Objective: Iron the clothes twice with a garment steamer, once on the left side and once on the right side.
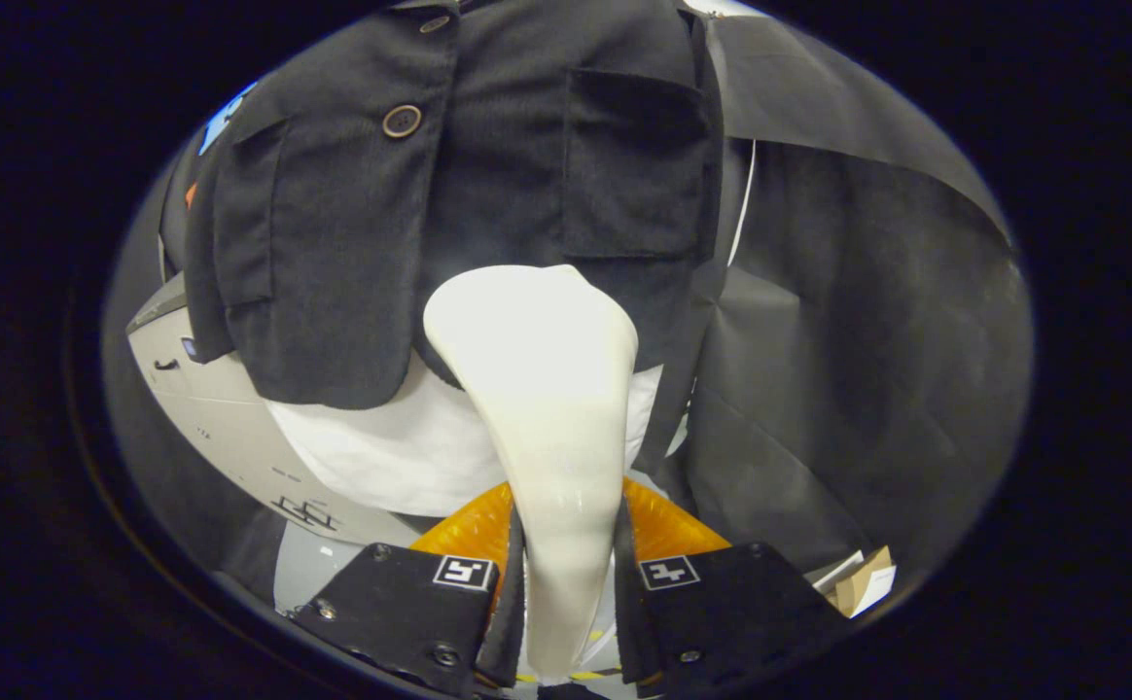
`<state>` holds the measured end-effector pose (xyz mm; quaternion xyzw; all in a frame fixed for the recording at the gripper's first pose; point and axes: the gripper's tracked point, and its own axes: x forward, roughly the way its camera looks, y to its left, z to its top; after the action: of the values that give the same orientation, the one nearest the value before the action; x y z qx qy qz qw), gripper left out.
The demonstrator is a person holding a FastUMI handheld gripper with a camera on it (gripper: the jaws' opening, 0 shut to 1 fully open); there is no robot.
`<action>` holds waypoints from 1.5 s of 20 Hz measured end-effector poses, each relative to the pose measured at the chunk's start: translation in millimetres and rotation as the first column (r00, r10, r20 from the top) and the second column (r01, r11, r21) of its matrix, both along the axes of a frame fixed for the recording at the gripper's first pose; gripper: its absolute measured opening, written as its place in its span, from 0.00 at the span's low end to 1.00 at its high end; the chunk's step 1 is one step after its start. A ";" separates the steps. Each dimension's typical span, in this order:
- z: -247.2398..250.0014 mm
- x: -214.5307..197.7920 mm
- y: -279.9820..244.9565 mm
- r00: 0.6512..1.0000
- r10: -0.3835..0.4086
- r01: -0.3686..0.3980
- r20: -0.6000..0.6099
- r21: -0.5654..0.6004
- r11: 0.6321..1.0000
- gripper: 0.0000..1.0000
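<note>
The gripper (566, 583) sits nearest, its two fingers closed snugly on the slim handle of a cream garment steamer (537, 389), one pressing each side. Just beyond the fingers an orange base (668, 530) shows on both sides of the handle. The steamer widens into a broad head that reaches the lower hem of a dark jacket (449, 194) hanging ahead, probably touching the fabric, right of its buttoned front edge. A brown button (402, 121) sits higher up, left. White cloth (371, 447) hangs below the hem. Farther right, a square patch pocket (636, 165)
</note>
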<state>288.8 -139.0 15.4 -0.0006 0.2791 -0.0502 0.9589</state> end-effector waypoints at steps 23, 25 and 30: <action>176.7 -263.3 140.9 0.945 0.064 -0.060 0.320 -0.021 0.998 0.41; 187.3 -274.8 149.2 0.937 0.088 -0.084 0.338 -0.028 0.996 0.41; 185.0 -302.3 171.2 0.933 0.118 -0.120 0.339 -0.014 0.993 0.41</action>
<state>-13.6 32.2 200.4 -0.0054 0.1093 0.0095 0.9939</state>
